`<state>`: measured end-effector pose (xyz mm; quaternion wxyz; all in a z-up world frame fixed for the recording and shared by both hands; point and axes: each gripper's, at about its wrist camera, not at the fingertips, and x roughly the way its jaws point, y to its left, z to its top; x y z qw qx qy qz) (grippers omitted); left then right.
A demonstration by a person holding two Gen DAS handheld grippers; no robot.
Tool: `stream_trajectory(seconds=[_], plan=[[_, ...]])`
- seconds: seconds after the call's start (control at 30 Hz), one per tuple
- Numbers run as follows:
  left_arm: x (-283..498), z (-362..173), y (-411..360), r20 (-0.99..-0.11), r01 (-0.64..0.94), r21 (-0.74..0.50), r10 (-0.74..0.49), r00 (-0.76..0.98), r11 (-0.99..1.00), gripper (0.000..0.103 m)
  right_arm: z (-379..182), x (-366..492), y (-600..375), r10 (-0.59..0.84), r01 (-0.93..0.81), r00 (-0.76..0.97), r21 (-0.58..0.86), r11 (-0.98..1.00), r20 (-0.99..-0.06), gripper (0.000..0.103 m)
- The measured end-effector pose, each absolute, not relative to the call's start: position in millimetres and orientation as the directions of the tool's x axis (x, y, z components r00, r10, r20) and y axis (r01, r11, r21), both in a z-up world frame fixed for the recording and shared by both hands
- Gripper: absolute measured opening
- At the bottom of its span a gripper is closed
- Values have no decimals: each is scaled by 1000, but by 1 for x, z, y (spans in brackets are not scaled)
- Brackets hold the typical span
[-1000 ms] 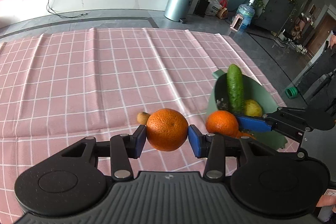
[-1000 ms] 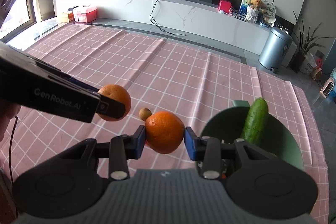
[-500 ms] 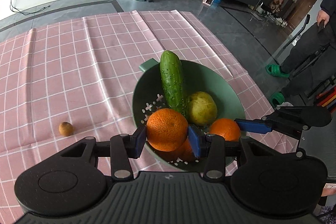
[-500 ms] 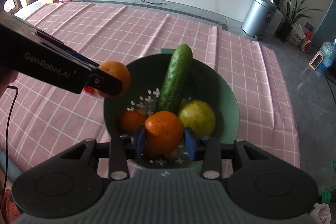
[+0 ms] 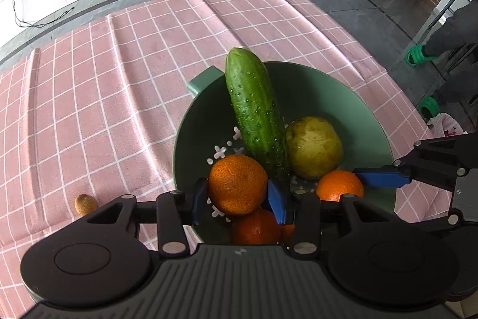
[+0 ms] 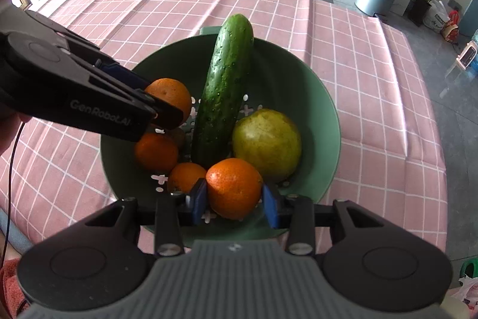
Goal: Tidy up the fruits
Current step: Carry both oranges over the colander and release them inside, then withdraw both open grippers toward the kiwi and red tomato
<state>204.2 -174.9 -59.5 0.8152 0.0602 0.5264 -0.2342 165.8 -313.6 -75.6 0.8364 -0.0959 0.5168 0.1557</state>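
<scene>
The left gripper (image 5: pixel 237 196) clamps a round orange tangerine (image 5: pixel 237 184) between its blue pads; the right gripper (image 6: pixel 234 201) pinches another orange tangerine (image 6: pixel 234 187) — both hang over the round green plastic colander (image 6: pixel 325 121) on the pink checked cloth (image 5: pixel 104 97). Inside lie a long green cucumber (image 6: pixel 224 91), a yellow-green pear (image 6: pixel 267 144) and two loose tangerines (image 6: pixel 156 151).

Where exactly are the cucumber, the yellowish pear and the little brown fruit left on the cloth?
cucumber (image 6: pixel 222 97): right wrist view, middle of its bumpy green body.
pear (image 6: pixel 266 144): right wrist view, centre of its yellow-green skin.
little brown fruit (image 5: pixel 85 204): left wrist view, its middle.
</scene>
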Motion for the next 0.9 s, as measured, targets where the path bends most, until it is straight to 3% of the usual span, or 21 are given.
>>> stream_trajectory(seconds=[0.43,0.53,0.67,0.77,0.9], plan=[[208,-64,-183,-896,478,-108,-294,334,872,51,-83,178,-311,178,-355,401,26,934,-899,40],[205,-62,-183,-895,486,-101,-293,337,868,57,-82,177,-309,179,-357,402,26,934,-898,42],[201,-54,-180,-886,491,-114,-312,343,864,61,-76,174,-306,170,-350,416,15,937,-893,53],[195,-43,-176,-876,500,-122,-330,352,857,61,-68,170,-304,165,-348,429,6,938,-888,53],[184,-24,-167,-856,507,-121,-349,383,853,62,-55,163,-299,156,-342,458,-11,940,-875,61]])
